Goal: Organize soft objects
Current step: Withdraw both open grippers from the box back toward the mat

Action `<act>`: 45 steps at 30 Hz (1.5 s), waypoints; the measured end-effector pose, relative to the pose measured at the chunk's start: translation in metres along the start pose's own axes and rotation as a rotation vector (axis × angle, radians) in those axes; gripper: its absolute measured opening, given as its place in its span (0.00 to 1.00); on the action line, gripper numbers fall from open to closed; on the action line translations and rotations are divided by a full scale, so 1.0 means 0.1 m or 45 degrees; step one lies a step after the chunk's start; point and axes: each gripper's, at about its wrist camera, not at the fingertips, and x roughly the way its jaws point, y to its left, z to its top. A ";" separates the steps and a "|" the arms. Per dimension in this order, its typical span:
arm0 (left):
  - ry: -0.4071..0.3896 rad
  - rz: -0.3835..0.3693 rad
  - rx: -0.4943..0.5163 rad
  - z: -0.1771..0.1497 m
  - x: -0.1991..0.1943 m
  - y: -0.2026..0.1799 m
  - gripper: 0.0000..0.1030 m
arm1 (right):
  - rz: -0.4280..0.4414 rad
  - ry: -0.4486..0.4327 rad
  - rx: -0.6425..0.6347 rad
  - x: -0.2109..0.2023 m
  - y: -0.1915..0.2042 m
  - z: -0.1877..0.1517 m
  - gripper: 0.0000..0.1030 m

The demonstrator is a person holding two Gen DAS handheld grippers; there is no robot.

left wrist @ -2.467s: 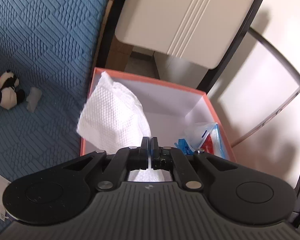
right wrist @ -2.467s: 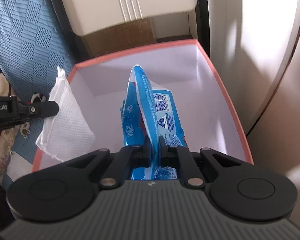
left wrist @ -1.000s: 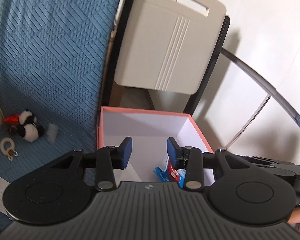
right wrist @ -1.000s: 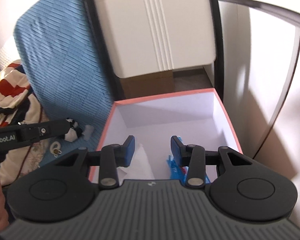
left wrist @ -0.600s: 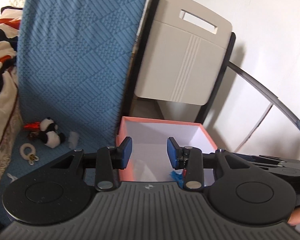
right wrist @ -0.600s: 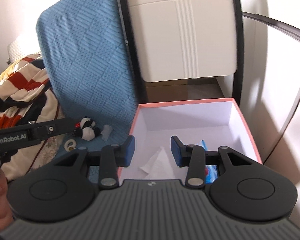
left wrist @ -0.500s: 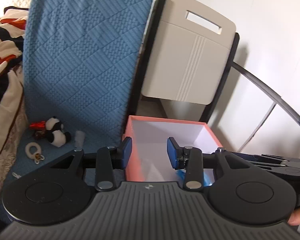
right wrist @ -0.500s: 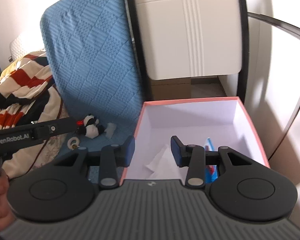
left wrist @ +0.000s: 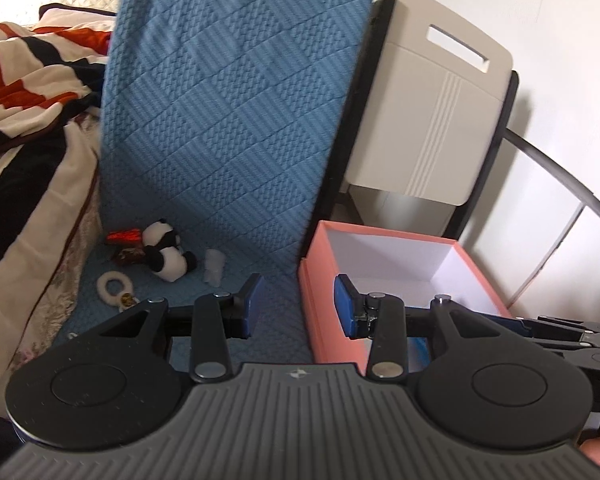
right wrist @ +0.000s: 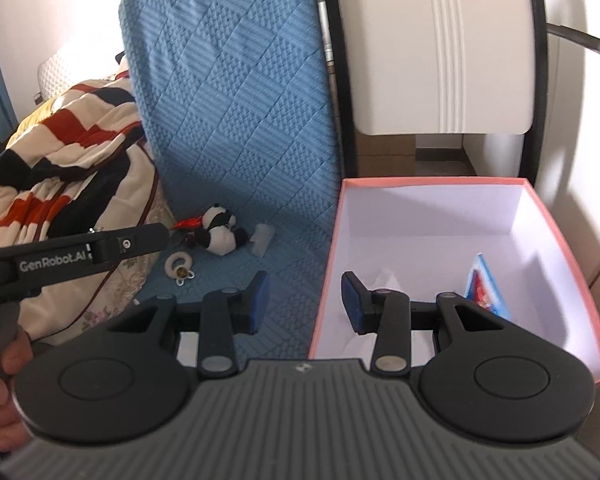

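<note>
A blue cover (right wrist: 236,112) backs the pink box (right wrist: 564,240); the tissue (right wrist: 384,280) sits half hidden behind the right gripper (right wrist: 305,300); both jaws gape empty

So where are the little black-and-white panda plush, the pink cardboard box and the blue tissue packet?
Black-and-white panda plush (left wrist: 165,251): left wrist view, on its belly.
Pink cardboard box (right wrist: 428,179): right wrist view, on its far rim.
Blue tissue packet (right wrist: 485,290): right wrist view, on its printed face, inside the box.
</note>
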 end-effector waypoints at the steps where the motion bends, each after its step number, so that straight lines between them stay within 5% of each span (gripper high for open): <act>1: 0.001 0.010 -0.002 -0.02 0.00 0.03 0.43 | 0.005 0.004 -0.003 0.03 0.04 -0.02 0.41; 17: 0.032 0.095 -0.040 -0.26 0.05 0.59 0.43 | 0.029 0.025 -0.045 0.29 0.39 -0.29 0.41; 45: 0.081 0.179 -0.045 -0.76 0.26 0.93 0.43 | 0.065 0.025 -0.177 0.65 0.54 -0.72 0.41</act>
